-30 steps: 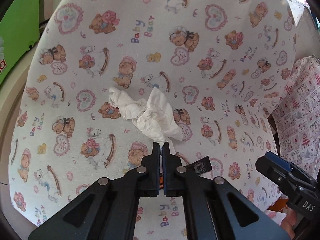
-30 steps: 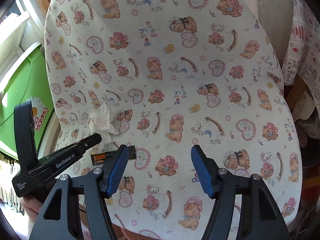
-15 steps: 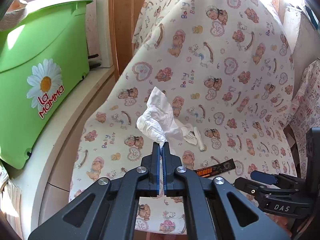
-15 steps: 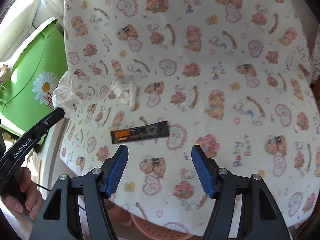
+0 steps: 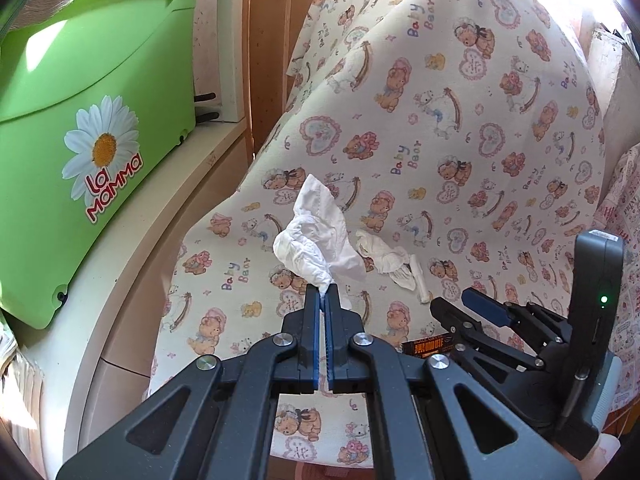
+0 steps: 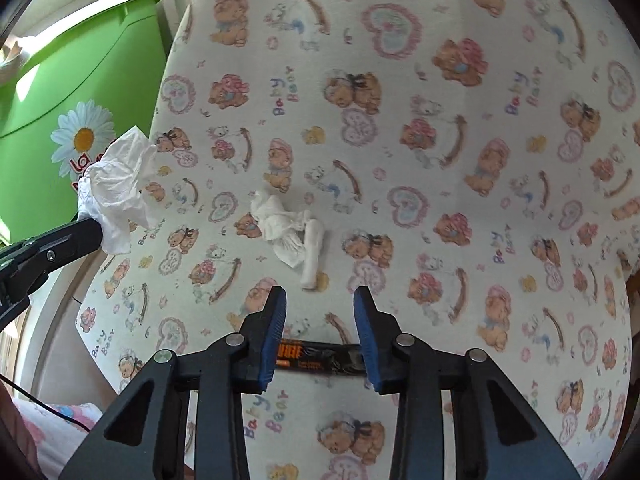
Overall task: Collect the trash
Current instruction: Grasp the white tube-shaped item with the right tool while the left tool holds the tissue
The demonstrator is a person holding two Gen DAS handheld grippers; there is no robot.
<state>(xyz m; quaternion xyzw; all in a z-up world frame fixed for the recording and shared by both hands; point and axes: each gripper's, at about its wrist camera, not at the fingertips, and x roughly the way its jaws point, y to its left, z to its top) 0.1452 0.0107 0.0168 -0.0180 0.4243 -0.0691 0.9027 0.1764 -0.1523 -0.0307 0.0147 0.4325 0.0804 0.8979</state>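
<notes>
Your right gripper (image 6: 320, 336) has just been closing on the dark wrapper (image 6: 320, 356), which lies crosswise between its blue pads, not visibly pinched yet. It looks light, thin and slippery: take it mid-length. Your left gripper (image 5: 324, 300) is clenched on a soft crumpled tissue (image 5: 316, 240); another tissue wad (image 6: 290, 236) lies at twelve o'clock.

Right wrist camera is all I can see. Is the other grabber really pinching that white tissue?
Observer: Yes. The left gripper is shut on the tissue's bottom corner.
Operator: Is my grabber's light on?
Observer: A green light glows on the right gripper's body; its jaws have just been closing, the dark wrapper between them.
Operator: What's the green box standing on?
Observer: A pale ledge beside the table.
</notes>
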